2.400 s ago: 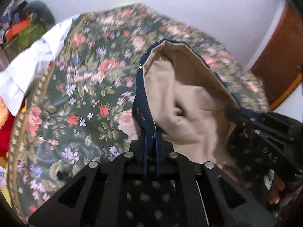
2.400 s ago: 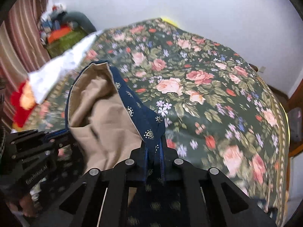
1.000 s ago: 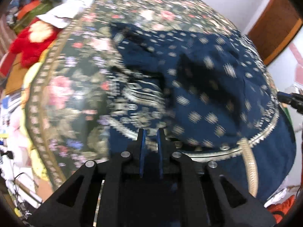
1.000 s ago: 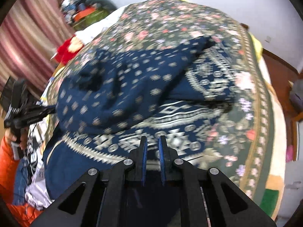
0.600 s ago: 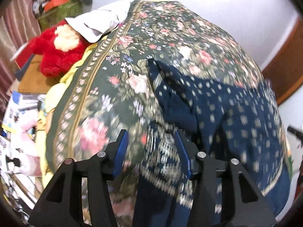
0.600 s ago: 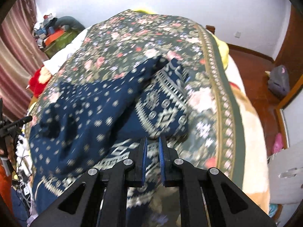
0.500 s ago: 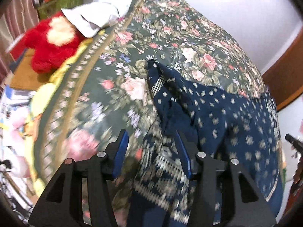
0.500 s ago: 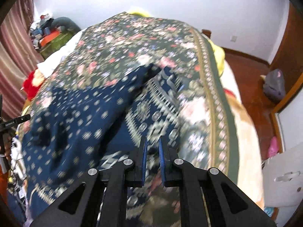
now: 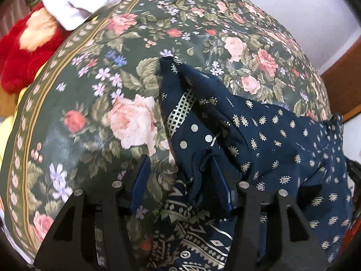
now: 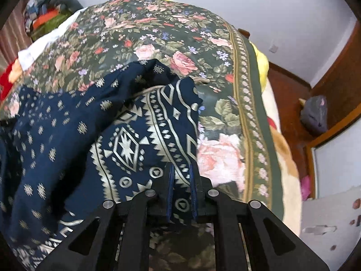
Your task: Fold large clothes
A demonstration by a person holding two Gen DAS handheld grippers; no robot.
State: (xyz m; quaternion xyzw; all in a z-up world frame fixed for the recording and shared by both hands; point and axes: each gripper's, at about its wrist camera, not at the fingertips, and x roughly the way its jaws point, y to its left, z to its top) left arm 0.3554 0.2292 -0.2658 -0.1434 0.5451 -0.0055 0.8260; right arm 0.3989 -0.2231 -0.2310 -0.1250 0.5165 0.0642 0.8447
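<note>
The dark blue cloth (image 9: 270, 135) lies bunched up on the flowery bed cover (image 9: 112, 90). The left tool (image 9: 180, 180) has just been opening and its jaws stand spread, with a fold of the cloth loose between them, close to the 3 o'clock finger. The right tool (image 10: 182, 187) is pressed together, pinching the patterned edge of the cloth. The cloth runs off the picture at 6 o'clock, so its full shape is hidden. A red fluffy toy (image 9: 24, 52) at 10 o'clock is blurry.
</note>
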